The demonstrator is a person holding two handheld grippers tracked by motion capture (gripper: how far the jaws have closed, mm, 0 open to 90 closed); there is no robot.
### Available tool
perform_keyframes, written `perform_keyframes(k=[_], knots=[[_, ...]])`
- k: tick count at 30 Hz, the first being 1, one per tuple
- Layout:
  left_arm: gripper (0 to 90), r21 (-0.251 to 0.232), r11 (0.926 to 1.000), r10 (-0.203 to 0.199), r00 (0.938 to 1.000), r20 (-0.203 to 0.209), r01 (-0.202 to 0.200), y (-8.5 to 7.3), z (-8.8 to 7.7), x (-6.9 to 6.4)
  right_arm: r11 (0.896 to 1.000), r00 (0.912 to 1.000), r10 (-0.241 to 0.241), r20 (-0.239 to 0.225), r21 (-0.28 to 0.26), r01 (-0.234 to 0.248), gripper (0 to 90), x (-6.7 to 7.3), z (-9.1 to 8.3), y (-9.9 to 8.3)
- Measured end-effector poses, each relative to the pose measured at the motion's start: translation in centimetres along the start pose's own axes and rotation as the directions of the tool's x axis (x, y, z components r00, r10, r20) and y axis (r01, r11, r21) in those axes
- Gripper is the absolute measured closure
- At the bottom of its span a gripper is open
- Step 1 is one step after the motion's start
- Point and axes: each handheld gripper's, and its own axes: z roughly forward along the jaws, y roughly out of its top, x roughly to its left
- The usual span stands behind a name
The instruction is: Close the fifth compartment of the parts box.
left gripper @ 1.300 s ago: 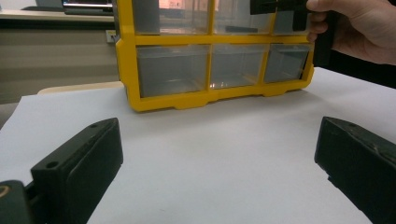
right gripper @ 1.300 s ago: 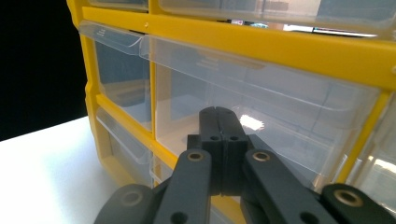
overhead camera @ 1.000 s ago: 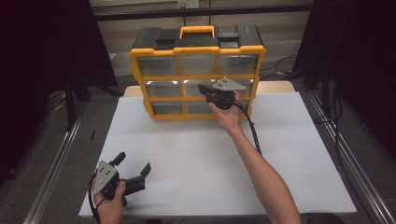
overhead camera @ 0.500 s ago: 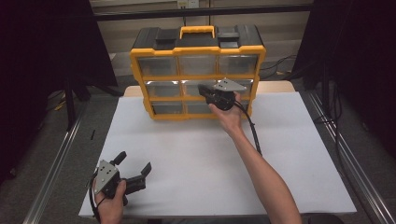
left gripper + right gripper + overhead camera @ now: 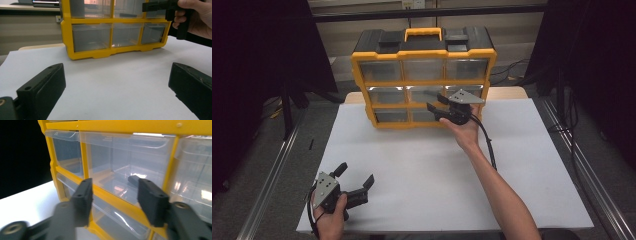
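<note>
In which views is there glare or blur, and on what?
High view: dark surroundings, bright white table. Right gripper view: the right gripper is soft, blurred low down, and glare streaks cross the clear drawers of the yellow organizer. Left gripper view: near jaws soft, a small glint on the bottom middle drawer.

Organizer (image 5: 424, 50): glossy yellow plastic frame, clear shiny plastic drawers (image 5: 125, 157). Worktop (image 5: 432, 175) matt white. Fingers (image 5: 82, 195) matt black plastic.
</note>
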Motion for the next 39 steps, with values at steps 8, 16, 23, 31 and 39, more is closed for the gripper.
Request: perform_keyframes(k=[8, 16, 23, 31, 39], knots=[[1.3, 0.001, 1.0000, -0.001, 1.0000, -0.006, 0.001, 0.0, 0.0, 0.0, 1.000, 0.9994, -0.004, 0.035, 0.012, 0.003, 15.4, 0.2, -1.5, -0.1], [1.3, 0.002, 1.0000, 0.001, 0.9999, -0.011, -0.001, 0.0, 0.0, 0.0, 1.000, 0.9975, -0.003, 0.071, 0.012, 0.002, 5.0, 0.2, -3.7, -0.3], [1.3, -0.002, 1.0000, -0.005, 0.9999, -0.016, 0.005, -0.1, 0.0, 0.0, 1.000, 0.9956, -0.014, 0.092, 0.011, 0.013, 1.1, 0.1, -5.3, -0.5], [1.3, 0.002, 1.0000, 0.000, 0.9999, -0.016, 0.000, -0.1, 0.0, 0.0, 1.000, 0.9927, 0.004, 0.121, 0.005, -0.004, 0.7, 0.0, -7.0, -0.9], [1.3, 0.000, 1.0000, -0.002, 0.9998, -0.021, 0.002, -0.1, -0.1, 0.0, 1.000, 0.9884, 0.020, 0.150, 0.018, -0.023, 1.1, 0.2, -8.6, -1.4]])
